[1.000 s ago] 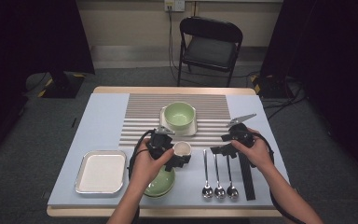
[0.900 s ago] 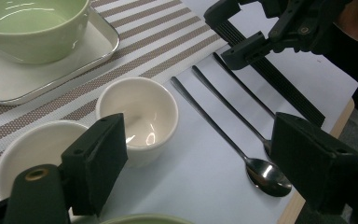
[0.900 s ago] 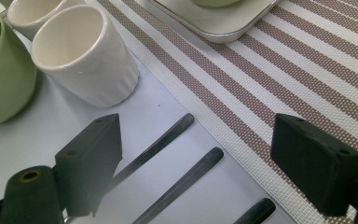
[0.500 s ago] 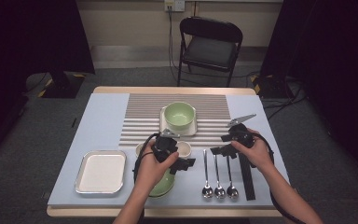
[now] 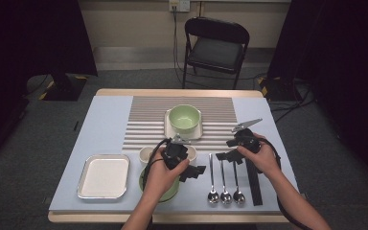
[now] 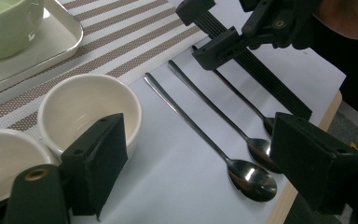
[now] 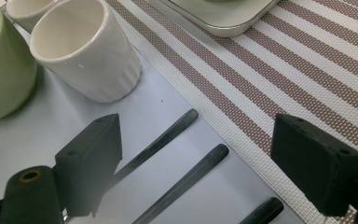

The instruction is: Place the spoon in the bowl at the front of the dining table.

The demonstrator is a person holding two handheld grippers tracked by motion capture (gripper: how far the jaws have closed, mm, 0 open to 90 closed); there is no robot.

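A: From the high view, where do the tools sit around the three spoons?

B: The spoons lie side by side on the desk, handles pointing away from the person, bowls toward the near edge. The right tool hangs over the far ends of the handles, nearly above them. The left tool is just to the spoons' left, over a green bowl, with two white cups beside it. So the right hand looks the nearer one for the handle ends.

A: And from the left gripper view?

B: The left tool stands wide apart, holding nothing. The nearest spoon runs diagonally between its jaws, bowl closest to the camera. One white cup is just beside the left jaw. The right tool shows farther off over the handles, also parted.

A: The right gripper view?

B: The right tool is spread and empty. Three dark handle tips lie between and below its jaws, long axes running from lower left to upper right, ending just short of the striped mat. A ribbed white cup stands beyond them, to the left.

A: So the turning point?

B: I judge the jaws would need to close across a handle, not along it.
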